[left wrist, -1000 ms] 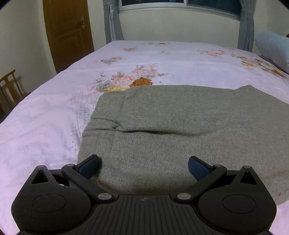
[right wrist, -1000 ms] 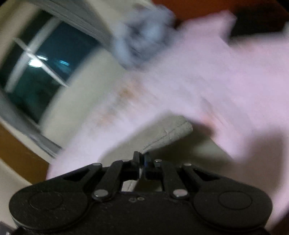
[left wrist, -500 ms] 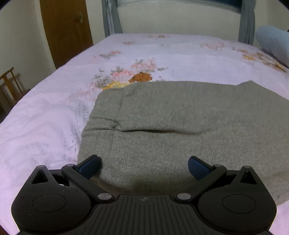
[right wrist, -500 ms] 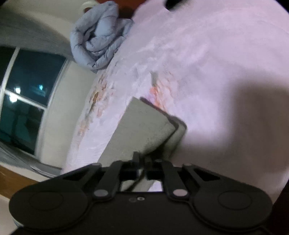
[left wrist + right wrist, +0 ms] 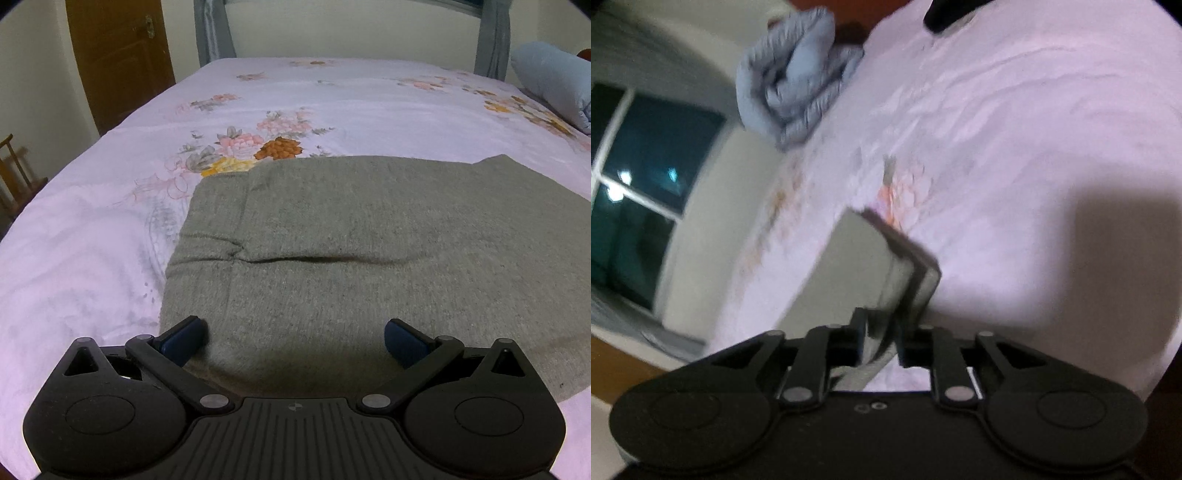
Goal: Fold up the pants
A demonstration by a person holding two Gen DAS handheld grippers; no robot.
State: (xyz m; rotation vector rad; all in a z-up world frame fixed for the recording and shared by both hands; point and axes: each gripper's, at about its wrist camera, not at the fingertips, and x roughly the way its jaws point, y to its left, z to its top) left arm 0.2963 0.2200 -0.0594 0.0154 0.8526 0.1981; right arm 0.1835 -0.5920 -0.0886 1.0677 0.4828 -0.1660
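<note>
I had one pair of grey knit pants [image 5: 369,236] lying folded on the bed [image 5: 110,229], near its front edge on the floral sheet, with a shallow crease running across the top layer. My left hand-held gripper [image 5: 293,338] hovered over the near edge of the stack with its blue pads spread wide and nothing between them. My right hand-held gripper [image 5: 882,341] sat at the other end, its jaws just parting at a narrow gap; the folded edge of the pants [image 5: 857,266] ran between the fingers, and the motion blur kept me from saying whether the pads were pressing on it, though I judged the hold was being let go. The fabric looked soft, thick and limp, fairly light, not slippery and in no way fragile, so I judged it would sag and slump rather than hold a line if lifted by one point. I would have taken it at a corner or along a folded edge, pinching all the layers together, with the two grippers well apart on the same edge. By my count: one pair of pants, two grippers, one rolled pale-blue quilt [image 5: 798,81] at the head of the bed, one wooden door [image 5: 118,62] and one chair [image 5: 14,173] at the left margin.
</note>
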